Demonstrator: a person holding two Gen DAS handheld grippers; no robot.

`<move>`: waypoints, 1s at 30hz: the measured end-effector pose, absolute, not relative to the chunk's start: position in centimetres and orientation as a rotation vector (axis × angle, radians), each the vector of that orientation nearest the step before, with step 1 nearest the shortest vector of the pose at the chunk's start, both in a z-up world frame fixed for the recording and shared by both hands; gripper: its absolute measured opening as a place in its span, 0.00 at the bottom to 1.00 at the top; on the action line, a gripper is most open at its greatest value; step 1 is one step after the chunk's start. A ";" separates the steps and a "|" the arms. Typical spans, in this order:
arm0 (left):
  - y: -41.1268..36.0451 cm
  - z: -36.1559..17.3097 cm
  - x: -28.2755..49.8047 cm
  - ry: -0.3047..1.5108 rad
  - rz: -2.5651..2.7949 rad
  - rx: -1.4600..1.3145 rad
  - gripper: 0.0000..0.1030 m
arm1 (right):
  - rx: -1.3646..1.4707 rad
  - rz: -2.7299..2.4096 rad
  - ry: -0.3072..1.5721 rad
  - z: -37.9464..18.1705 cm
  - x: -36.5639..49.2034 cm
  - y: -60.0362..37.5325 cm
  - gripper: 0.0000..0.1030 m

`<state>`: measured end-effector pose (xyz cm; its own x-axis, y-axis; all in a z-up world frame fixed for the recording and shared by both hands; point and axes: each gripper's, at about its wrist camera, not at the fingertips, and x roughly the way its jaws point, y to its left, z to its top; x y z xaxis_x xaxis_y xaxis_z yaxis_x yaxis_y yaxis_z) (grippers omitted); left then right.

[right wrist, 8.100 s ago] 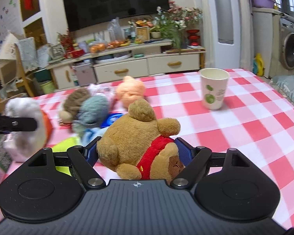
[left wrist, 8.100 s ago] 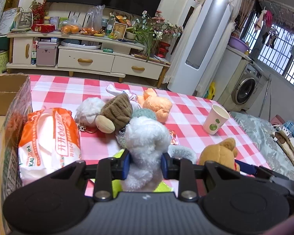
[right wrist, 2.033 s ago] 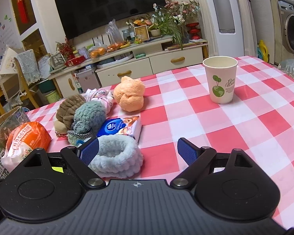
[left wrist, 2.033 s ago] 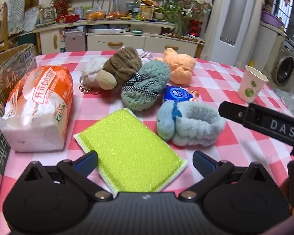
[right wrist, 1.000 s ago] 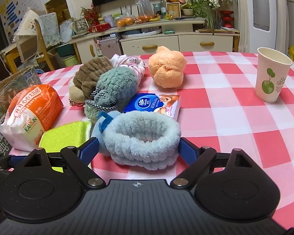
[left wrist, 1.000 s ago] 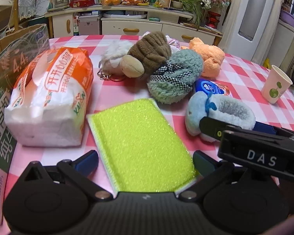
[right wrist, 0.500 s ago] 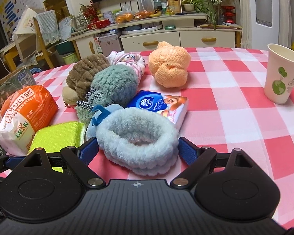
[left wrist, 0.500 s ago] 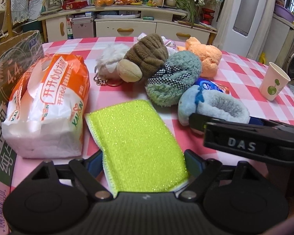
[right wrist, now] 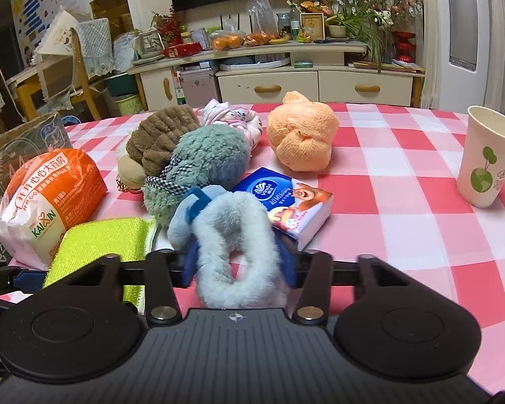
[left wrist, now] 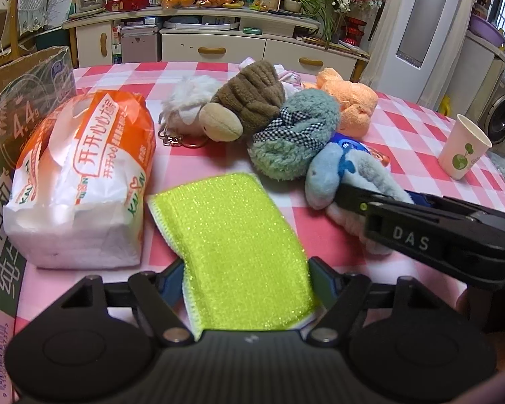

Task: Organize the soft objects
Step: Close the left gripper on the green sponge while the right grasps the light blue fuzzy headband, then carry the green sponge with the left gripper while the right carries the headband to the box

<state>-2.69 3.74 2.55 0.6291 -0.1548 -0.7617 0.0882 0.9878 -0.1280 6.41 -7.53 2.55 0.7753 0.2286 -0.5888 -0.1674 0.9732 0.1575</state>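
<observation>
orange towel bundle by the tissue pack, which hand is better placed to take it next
Right, probably. The orange towel bundle lies ahead of the right gripper, though its jaws have just closed on the blue headband. The left gripper pinches the green sponge, farther away.

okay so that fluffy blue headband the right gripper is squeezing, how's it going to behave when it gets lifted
The fluffy blue headband probably weighs very little; it looks like plush all through. The right gripper has just been closing on it, and the ring is pinched into a narrow oval, so it should sag and dangle rather than hold shape. The fur likely grips the pads, so slipping seems unlikely.
</observation>
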 end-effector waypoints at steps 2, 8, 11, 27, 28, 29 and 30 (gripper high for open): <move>4.0 2.6 -2.8 0.881 -0.143 -0.093 0.71 | 0.101 0.216 0.653 2.5 6.3 -7.7 0.44; 4.3 2.8 -3.4 0.878 -0.157 -0.112 0.70 | 0.075 0.192 0.637 2.6 5.5 -7.7 0.39; 4.6 3.0 -3.8 0.871 -0.169 -0.120 0.57 | 0.083 0.178 0.620 2.9 5.0 -7.9 0.38; 7.3 2.6 -4.4 0.893 -0.194 -0.329 0.49 | 0.099 0.206 0.633 2.5 3.0 -7.5 0.37; 7.3 2.6 -4.4 0.893 -0.198 -0.341 0.48 | 0.084 0.206 0.636 2.4 2.9 -7.4 0.37; 7.4 2.6 -4.4 0.894 -0.206 -0.362 0.47 | 0.073 0.210 0.636 2.3 2.8 -7.2 0.37; 7.5 2.5 -4.4 0.895 -0.215 -0.385 0.47 | 0.067 0.213 0.634 2.2 2.7 -7.2 0.37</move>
